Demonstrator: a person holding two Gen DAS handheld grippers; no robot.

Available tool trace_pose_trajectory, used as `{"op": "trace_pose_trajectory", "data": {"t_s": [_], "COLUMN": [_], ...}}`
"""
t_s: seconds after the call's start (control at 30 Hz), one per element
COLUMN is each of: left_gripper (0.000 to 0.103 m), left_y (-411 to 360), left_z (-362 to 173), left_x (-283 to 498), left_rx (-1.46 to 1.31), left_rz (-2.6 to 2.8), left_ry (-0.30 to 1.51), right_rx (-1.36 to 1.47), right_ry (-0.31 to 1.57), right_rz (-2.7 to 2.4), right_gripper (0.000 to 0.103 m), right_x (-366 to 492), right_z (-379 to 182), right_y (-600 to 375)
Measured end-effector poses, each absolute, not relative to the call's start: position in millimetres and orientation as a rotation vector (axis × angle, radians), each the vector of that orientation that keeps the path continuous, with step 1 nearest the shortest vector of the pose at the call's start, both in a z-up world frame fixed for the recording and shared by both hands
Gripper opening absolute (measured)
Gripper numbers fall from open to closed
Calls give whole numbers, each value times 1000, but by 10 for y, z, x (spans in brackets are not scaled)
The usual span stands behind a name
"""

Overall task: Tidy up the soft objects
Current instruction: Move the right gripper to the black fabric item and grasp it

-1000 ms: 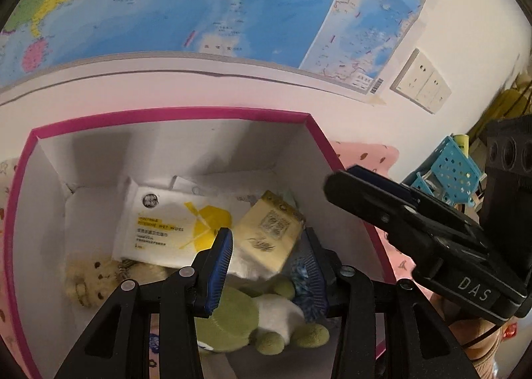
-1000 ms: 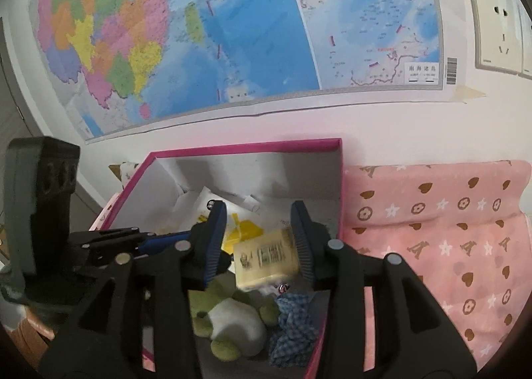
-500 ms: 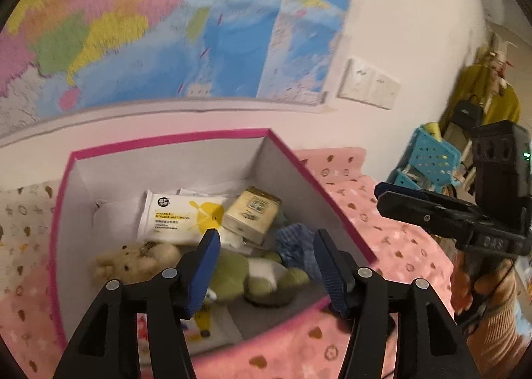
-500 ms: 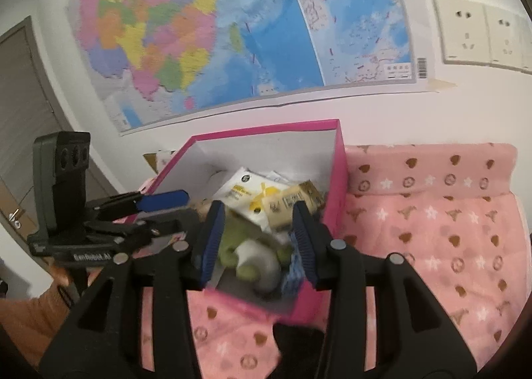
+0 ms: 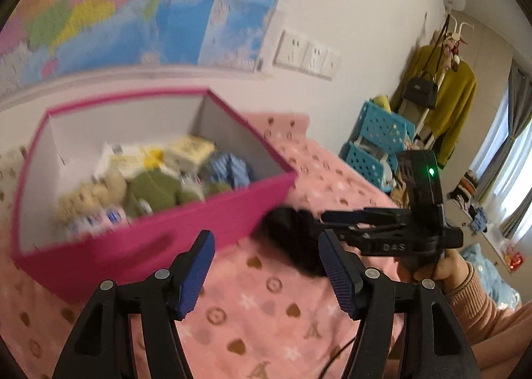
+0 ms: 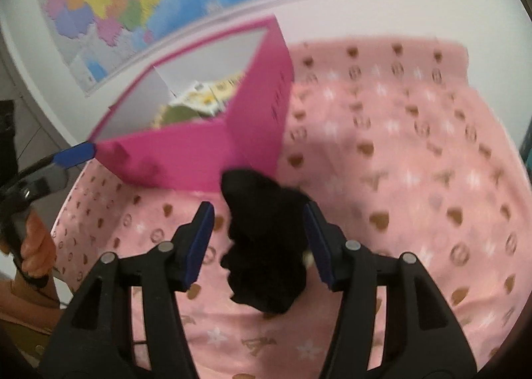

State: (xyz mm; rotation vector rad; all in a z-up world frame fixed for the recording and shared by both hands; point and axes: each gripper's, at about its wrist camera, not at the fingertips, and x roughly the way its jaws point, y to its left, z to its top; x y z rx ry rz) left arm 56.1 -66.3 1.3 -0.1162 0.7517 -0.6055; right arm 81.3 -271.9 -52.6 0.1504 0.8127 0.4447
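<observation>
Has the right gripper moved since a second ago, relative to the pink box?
Yes. The right gripper has drawn back out of the pink box and now points at a black soft item on the bedspread; its jaws have just been opening.

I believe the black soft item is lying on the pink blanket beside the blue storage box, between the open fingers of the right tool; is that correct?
Not quite: the storage box is magenta pink, not blue, as the right wrist view shows. The rest holds: the black soft item lies on the pink blanket beside it, between the open fingers of the right tool, unpinched.
</observation>
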Motion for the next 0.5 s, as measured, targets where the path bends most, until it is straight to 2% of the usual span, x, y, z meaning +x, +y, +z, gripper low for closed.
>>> {"op": "trace_pose_trajectory", "data": {"t_s": [0.07, 0.13, 0.3, 0.37, 0.5], "left_gripper": [66, 66, 66, 66, 66], "left_y": [-704, -734, -815, -855, -890], "left_z": [-108, -214, -383, -420, -465], "left_x": [548, 531, 511, 504, 506], "left_rx": [-122, -122, -124, -118, -113], "left_rz": [-605, -603, -602, -603, -615], "left_ry": [787, 820, 874, 884, 899], "right_rx": [144, 141, 110, 108, 108], "right_ry": [826, 845, 842, 841, 830], "right_rz": [434, 424, 418, 414, 430], "right_gripper": [60, 67, 67, 58, 34], "right_x": [826, 855, 857, 866, 829], "right_z": [-612, -689, -790, -813, -813], "right_y": [-2699, -2682, -2611, -2602, -2608]}}
